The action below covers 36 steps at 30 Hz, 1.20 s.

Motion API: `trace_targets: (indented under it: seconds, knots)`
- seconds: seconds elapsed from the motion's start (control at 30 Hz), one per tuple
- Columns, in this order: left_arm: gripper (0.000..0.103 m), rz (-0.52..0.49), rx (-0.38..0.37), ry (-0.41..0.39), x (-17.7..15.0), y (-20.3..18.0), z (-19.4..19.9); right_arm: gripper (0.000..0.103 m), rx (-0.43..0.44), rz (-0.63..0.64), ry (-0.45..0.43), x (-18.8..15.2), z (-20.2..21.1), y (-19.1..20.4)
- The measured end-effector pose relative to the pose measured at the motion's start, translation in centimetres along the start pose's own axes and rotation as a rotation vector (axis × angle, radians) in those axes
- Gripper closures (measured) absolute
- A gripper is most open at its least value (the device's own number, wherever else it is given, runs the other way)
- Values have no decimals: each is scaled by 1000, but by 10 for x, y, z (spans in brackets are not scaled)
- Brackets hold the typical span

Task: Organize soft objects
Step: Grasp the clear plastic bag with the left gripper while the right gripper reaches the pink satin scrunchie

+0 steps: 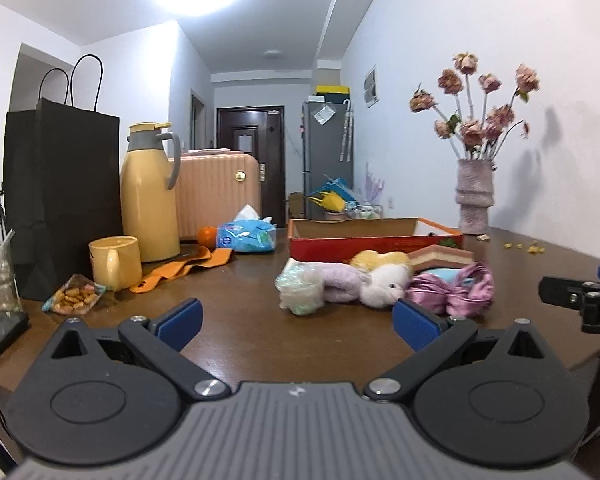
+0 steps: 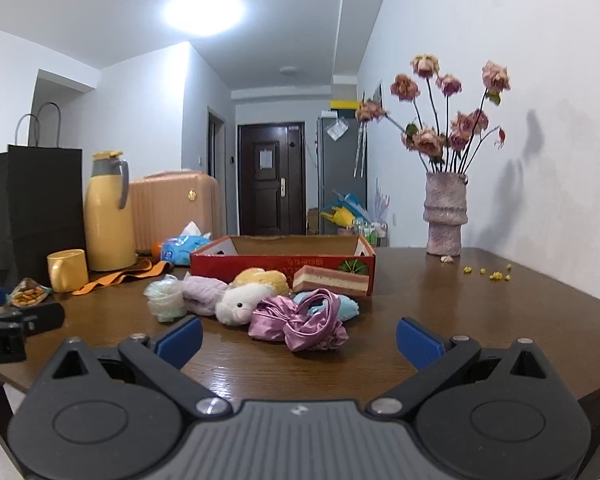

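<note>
We see a heap of soft things on the brown table, just in front of an open red box. In the right wrist view, the heap sits at 12 o'clock from the right gripper. A shiny pink scrunchie lies nearest, w/ a blue plush behind it. To its 9 o'clock are a white plush toy, a lilac rolled cloth and a pale mesh puff. A yellow plush and a cake-shaped sponge touch the box front.

The box looks bare inside, though its floor is mostly hidden. So we judge sorting has not begun; approx. 7 items are left to move.

Both grippers hover low over the near table edge, holding nothing. The right gripper's blue pads stand wide apart. The left gripper is likewise spread wide, w/ the heap at its 1 o'clock.

Further out, at 10 o'clock: a yellow mug, a yellow thermos and a black bag. At 2 o'clock stands a vase of dried roses.
</note>
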State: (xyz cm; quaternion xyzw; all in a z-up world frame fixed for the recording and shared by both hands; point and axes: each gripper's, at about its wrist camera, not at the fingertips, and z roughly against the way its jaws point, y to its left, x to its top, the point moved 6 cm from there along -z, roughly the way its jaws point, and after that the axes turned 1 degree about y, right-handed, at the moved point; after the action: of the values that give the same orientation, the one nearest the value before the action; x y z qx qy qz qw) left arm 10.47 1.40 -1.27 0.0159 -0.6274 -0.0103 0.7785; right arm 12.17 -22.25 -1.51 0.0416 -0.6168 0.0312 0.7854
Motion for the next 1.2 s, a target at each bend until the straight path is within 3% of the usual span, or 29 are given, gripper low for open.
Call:
trace_targets:
  seconds: [0.1, 0.23, 0.3, 0.43, 0.6, 0.83, 1.07, 1.2]
  knots:
    - [0, 20, -3, -3, 4, 6, -19, 0, 7, -17, 37, -2, -23, -2]
    - [0, -26, -47, 45, 6, 5, -49, 0, 93, -40, 61, -5, -52, -4]
    - [0, -25, -56, 90, 5, 6, -68, 0, 72, -34, 120, -6, -70, -6]
    - [0, 26, -54, 177, 7, 12, -108, 0, 46, 11, 149, 2, -98, -10]
    - [0, 9, -21, 190, 14, 16, -150, 0, 77, 9, 154, 19, -129, -15]
    - [0, 33, -46, 232, 21, 16, -200, 3, 146, 44, 147, 39, -170, 2]
    - [1, 6, -56, 262, 15, 12, -228, 9, 140, 44, 182, 40, -201, -2]
    - [8, 11, -63, 280, 10, 10, -238, 10, 144, 31, 206, 34, -206, -8]
